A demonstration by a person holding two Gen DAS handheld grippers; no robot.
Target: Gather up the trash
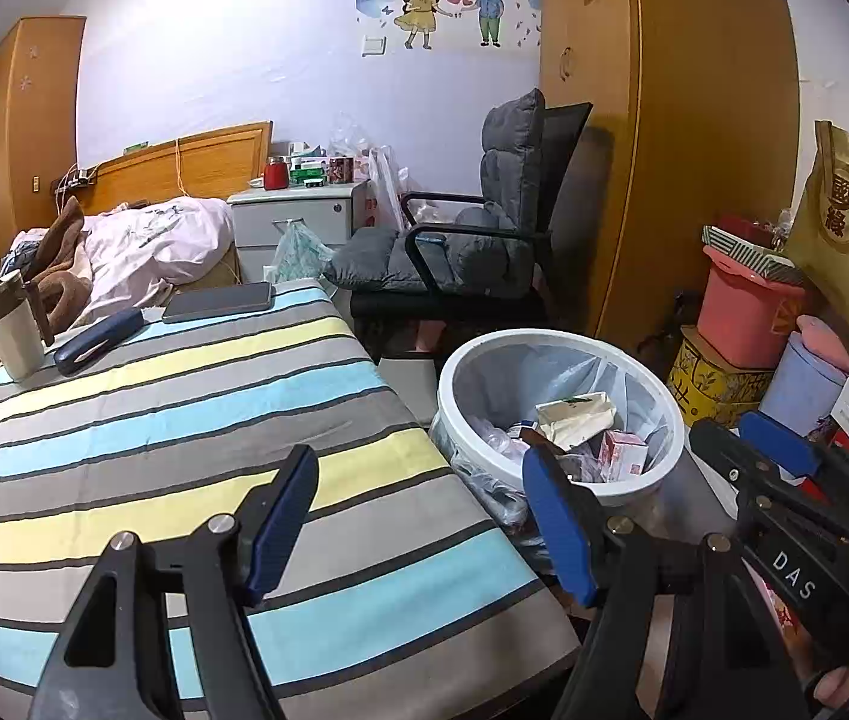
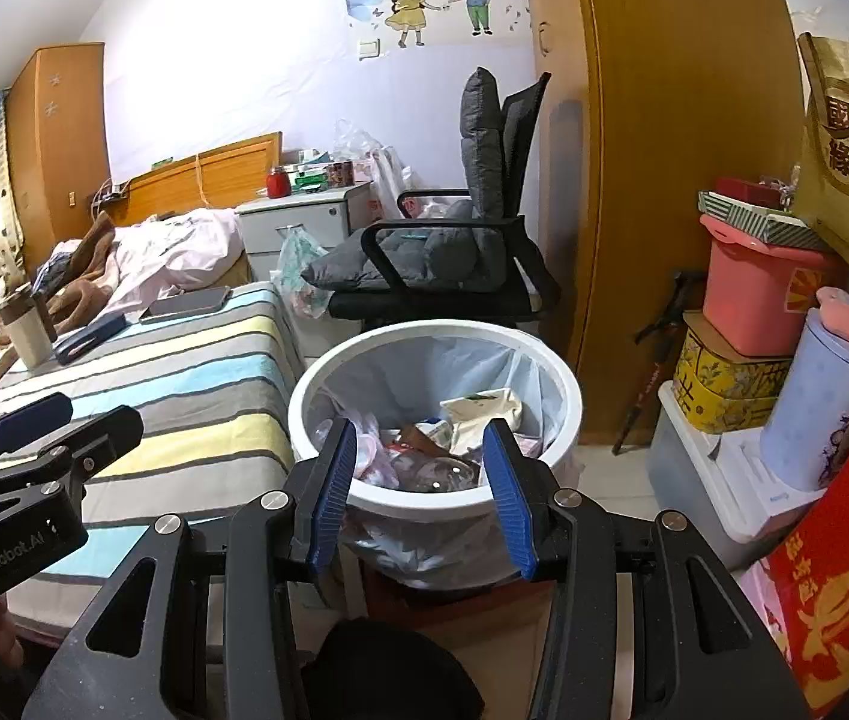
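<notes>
A white trash bin (image 1: 562,345) lined with a clear bag stands on the floor beside the striped bed; it also shows in the right wrist view (image 2: 436,333). It holds crumpled paper (image 1: 574,417), a red and white box (image 1: 622,453) and plastic scraps (image 2: 430,468). My left gripper (image 1: 424,522) is open and empty over the bed's near corner, left of the bin. My right gripper (image 2: 421,492) is open and empty, just in front of the bin's near rim. The right gripper also shows in the left wrist view (image 1: 784,480), and the left gripper in the right wrist view (image 2: 34,420).
On the striped bed (image 1: 184,420) lie a phone (image 1: 217,303), a dark case (image 1: 97,341) and a travel mug (image 1: 13,324). A grey cushioned chair (image 1: 472,240) stands behind the bin. Stacked boxes and tubs (image 2: 772,360) crowd the right, by the wooden wardrobe (image 2: 664,180).
</notes>
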